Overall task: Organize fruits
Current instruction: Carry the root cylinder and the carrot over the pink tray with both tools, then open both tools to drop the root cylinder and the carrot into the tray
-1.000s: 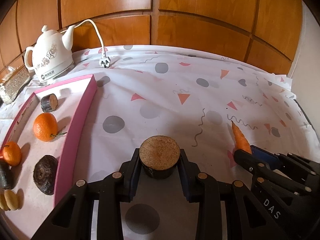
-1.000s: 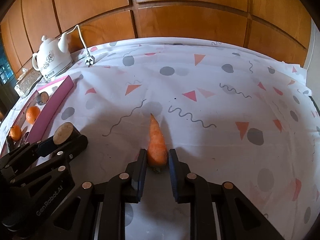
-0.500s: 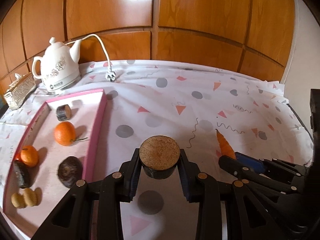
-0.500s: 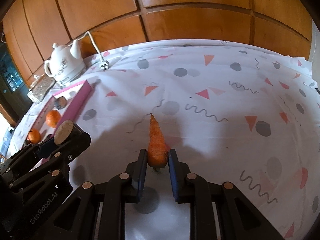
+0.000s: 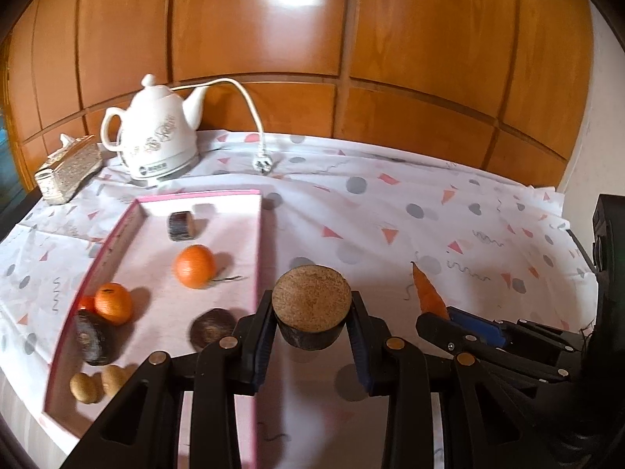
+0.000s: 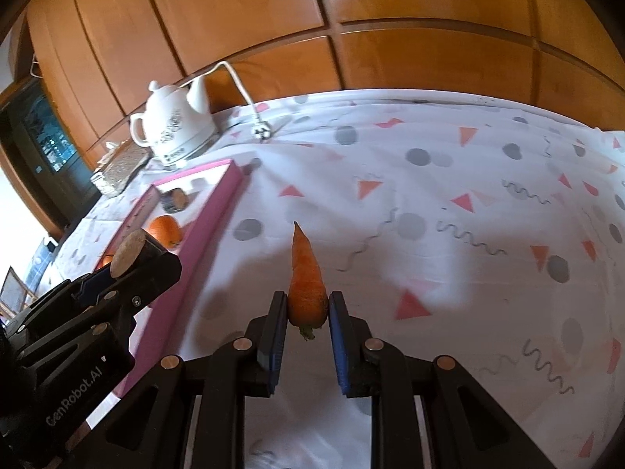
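Both loads were lifted higher lately: dark cork-topped round chunk clenched by left gripper, stiff tapered orange carrot gripped at its thick end by right gripper, pink-rimmed tray at ten o'clock.

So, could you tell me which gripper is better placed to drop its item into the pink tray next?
Left: the left gripper holds the dark round piece beside the pink tray; the right gripper with the carrot sits farther away.

A dark-skinned round chunk with a tan, corky cut face sits at centre frame, cut face up. An orange carrot stands lower centre, tip pointing away. At left, a pink-rimmed tray holds two oranges, dark chunks and small brown fruits.
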`<state>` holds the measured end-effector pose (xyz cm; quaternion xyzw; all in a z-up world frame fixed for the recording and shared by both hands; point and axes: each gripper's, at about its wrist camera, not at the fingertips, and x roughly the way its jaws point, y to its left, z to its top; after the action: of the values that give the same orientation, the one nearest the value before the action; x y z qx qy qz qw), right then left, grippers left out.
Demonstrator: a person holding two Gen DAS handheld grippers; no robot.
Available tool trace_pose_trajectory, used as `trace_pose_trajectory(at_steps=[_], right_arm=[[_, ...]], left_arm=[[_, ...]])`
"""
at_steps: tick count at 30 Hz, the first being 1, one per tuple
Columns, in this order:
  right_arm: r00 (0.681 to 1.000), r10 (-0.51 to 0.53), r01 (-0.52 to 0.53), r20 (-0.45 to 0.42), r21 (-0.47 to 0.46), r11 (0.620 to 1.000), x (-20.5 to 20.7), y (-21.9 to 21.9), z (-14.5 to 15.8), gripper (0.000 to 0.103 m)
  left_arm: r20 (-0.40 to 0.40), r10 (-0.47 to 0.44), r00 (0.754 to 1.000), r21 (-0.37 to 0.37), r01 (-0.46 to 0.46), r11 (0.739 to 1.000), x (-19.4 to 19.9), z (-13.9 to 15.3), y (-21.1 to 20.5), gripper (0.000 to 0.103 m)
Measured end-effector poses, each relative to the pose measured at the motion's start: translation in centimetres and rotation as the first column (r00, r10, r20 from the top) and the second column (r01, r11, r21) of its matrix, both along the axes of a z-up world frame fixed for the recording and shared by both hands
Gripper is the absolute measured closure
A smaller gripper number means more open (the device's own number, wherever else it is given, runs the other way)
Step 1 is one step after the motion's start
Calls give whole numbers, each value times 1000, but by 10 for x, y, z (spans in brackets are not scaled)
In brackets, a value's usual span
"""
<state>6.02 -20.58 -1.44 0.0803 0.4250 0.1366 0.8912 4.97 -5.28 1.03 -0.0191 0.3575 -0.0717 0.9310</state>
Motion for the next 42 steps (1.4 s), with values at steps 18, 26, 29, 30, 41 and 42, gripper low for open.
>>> trace_pose_trajectory(at_steps=[18, 26, 29, 30, 41, 42], right_arm=[[966, 257, -252, -33, 124, 960, 46, 111, 22, 82], [962, 274, -272, -3, 109, 956, 38, 137, 25, 73], [971, 236, -238, 29, 75, 968, 27, 130, 29, 71], [973, 226, -228, 34, 71, 971, 25, 127, 31, 71], [990, 85, -84, 110, -9, 996, -6, 99, 35, 66], [990, 86, -84, 107, -24, 996, -8, 100, 33, 66]], left_arm=[[-20, 233, 972, -2, -233, 973, 0, 0, 111, 55], [10, 279, 960, 28, -279, 960, -15, 2, 119, 35], [16, 285, 958, 29, -286, 958, -19, 3, 118, 28], [20, 285, 958, 30, -285, 958, -21, 4, 116, 26], [29, 313, 949, 24, -314, 949, -41, 8, 111, 13], [31, 316, 948, 26, -316, 948, -42, 8, 111, 8]])
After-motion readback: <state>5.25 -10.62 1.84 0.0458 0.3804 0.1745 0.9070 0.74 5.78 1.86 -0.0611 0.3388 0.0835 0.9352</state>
